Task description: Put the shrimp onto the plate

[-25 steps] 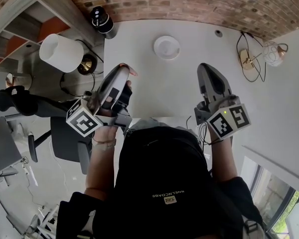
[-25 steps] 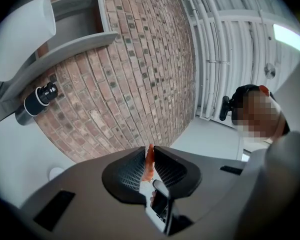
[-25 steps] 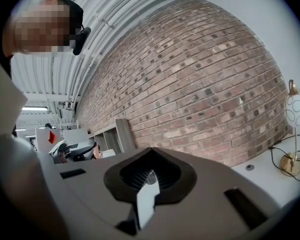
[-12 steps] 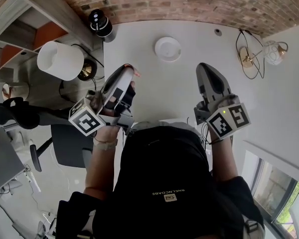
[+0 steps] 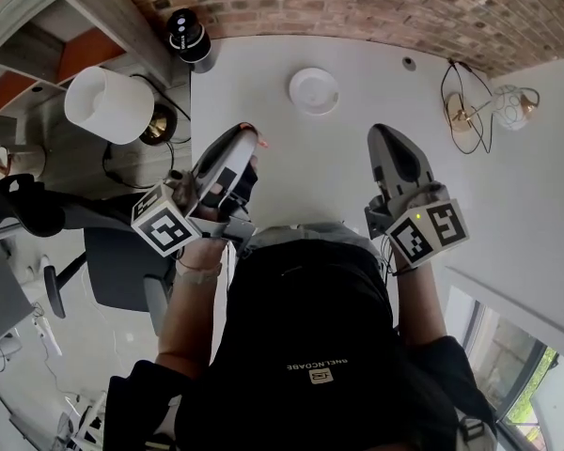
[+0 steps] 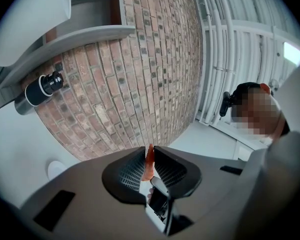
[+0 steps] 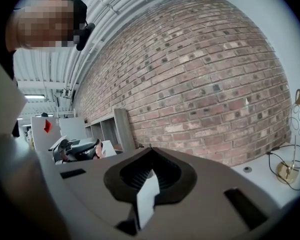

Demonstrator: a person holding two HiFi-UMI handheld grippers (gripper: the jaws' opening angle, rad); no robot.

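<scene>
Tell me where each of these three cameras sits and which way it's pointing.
Head view: head-mounted, looking down at the table and plate; torso and both forearms show.
Left gripper view: on the left gripper, facing the brick wall along jaws shut on the shrimp; the person's head shows at right.
Right gripper view: on the right gripper, jaws shut and empty, facing that wall; the person's head shows upper left.
Shared: the plate, in head and left gripper views.

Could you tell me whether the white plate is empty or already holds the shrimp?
Empty: the plate looks bare in the head view, and the shrimp is clamped between the left gripper's jaws.
</scene>
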